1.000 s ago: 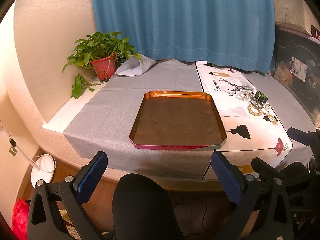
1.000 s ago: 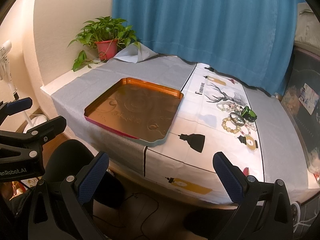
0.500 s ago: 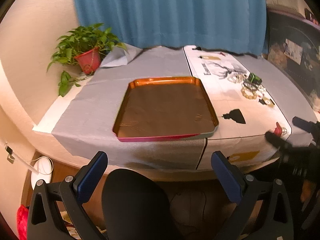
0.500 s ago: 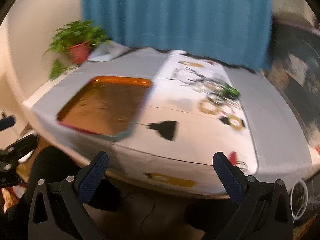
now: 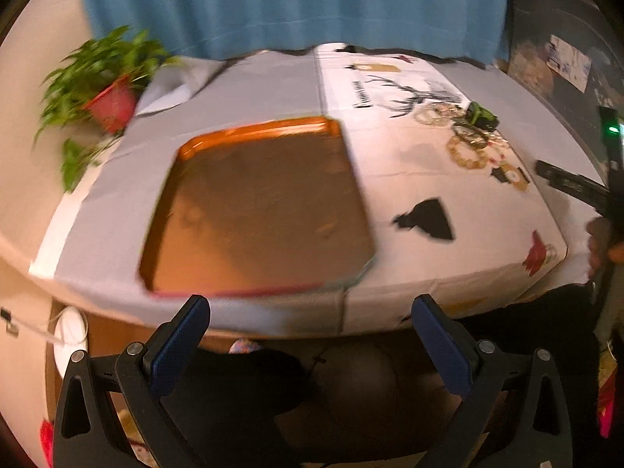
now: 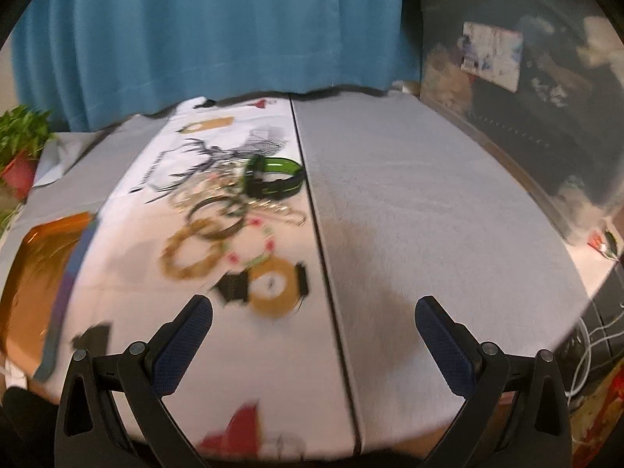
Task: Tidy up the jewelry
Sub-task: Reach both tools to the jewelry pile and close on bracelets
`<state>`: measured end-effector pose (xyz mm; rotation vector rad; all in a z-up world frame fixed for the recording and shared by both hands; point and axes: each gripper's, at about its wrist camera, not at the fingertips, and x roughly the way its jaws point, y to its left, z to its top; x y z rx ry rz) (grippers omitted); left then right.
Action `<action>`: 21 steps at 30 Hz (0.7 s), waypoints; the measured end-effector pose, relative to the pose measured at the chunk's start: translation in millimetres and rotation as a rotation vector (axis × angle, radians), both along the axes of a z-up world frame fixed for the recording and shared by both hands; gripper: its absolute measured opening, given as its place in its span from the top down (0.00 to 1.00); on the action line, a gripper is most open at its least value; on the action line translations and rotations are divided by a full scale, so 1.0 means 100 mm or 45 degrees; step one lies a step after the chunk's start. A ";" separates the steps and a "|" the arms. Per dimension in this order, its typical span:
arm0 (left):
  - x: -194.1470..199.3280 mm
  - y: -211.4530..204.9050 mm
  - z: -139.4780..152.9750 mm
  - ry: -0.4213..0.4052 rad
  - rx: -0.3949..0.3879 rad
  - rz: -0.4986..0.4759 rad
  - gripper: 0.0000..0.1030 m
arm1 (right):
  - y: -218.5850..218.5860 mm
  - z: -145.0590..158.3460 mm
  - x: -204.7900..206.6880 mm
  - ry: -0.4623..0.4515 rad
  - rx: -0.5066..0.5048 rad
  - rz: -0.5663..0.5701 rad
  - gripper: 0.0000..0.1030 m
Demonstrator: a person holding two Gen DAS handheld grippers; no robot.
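An empty orange tray [image 5: 257, 202] lies on the grey cloth in the left wrist view; its corner [image 6: 35, 257] shows at the left of the right wrist view. A cluster of jewelry lies on the printed white cloth: a green and black band [image 6: 273, 179], a dark bangle [image 6: 216, 216], a tan bead bracelet [image 6: 191, 255], a pink and green bead bracelet [image 6: 253, 247] and a thin chain [image 6: 280, 208]. The same cluster [image 5: 468, 136] is right of the tray. My left gripper [image 5: 312, 335] is open before the table edge. My right gripper [image 6: 314, 339] is open, just short of the jewelry.
A potted plant in a red pot [image 5: 109, 105] stands at the table's back left. A blue curtain [image 6: 195, 31] hangs behind. A dark cabinet [image 6: 546, 117] lines the right side. A black chair [image 5: 249, 397] sits under the table edge. The grey cloth [image 6: 409, 210] covers the right half.
Both grippers have moved forward and rightward. The right one has swung from facing the tray to hovering over the table near the jewelry. Both stay open.
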<state>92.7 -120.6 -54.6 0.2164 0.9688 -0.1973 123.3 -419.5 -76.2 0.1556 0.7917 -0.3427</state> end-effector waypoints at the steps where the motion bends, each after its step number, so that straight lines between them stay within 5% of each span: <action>1: 0.10 -0.11 0.00 0.005 -0.005 -0.019 0.00 | -0.06 -0.03 0.10 0.012 0.004 0.001 0.00; 10: 1.21 -1.29 -0.16 0.033 -0.031 -0.193 0.00 | -0.20 -0.44 0.88 0.162 -0.050 0.091 0.00; 16: 1.63 -1.82 -0.52 0.116 -0.027 -0.318 0.00 | -0.46 -0.45 0.68 0.124 -0.027 0.064 0.00; 21: 1.84 -1.96 -0.78 0.199 0.016 -0.307 0.00 | -0.59 -0.47 0.59 0.110 0.015 0.020 0.00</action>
